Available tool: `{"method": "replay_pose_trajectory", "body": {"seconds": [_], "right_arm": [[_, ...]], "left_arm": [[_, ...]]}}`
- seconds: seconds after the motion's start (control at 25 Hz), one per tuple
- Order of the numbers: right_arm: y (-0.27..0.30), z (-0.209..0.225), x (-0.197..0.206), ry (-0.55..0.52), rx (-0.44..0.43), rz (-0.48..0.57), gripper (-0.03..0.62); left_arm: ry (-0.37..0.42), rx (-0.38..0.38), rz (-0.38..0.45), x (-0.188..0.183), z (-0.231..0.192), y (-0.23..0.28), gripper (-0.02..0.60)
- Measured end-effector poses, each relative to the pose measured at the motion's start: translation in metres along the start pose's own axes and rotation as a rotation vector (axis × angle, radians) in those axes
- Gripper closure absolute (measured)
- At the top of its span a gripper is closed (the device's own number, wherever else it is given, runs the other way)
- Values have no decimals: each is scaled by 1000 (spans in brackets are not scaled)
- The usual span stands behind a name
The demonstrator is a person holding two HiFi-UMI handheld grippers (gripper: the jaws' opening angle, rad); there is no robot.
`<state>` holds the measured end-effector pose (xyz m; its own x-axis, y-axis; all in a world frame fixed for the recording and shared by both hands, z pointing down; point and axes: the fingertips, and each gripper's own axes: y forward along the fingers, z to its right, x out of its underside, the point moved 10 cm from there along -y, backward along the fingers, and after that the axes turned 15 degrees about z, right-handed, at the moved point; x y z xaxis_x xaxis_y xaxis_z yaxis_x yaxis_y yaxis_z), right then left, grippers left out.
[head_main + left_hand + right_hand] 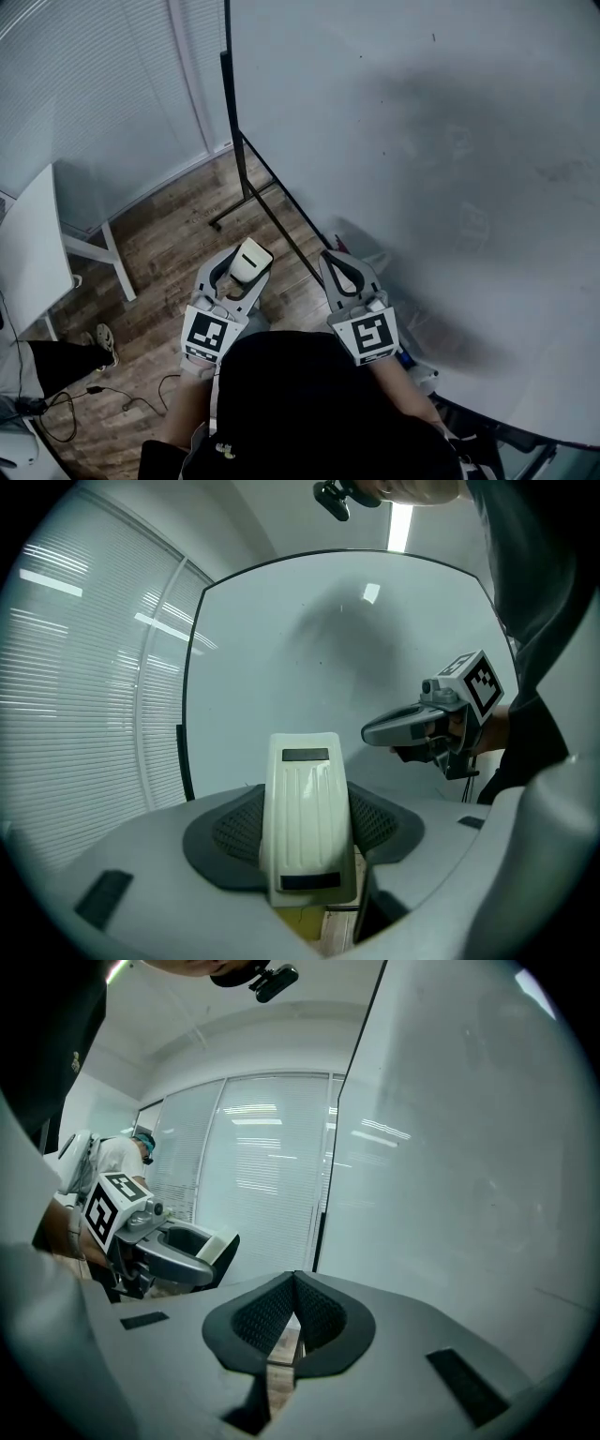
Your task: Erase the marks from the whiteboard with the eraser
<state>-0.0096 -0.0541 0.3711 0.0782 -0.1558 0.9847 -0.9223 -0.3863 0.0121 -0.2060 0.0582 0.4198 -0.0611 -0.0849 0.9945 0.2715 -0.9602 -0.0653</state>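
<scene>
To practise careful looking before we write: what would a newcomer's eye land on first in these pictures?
The big whiteboard fills the right of the head view, its surface clouded with grey smudges and faint marks. Low in front of it, the left gripper is shut on a cream eraser, and the right gripper beside it is shut on nothing.

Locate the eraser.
Head view, left of centre: eraser clamped in the jaws of the left gripper, above the wood floor, left of the whiteboard.
</scene>
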Motion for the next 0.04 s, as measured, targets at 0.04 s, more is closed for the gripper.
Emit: {"method": "replay_pose_trajectory", "body": {"seconds": [0.04], "right_arm": [[0,0,1,7,3,2,566]], "left_arm": [[7,2,0,0,0,0,319]]}}
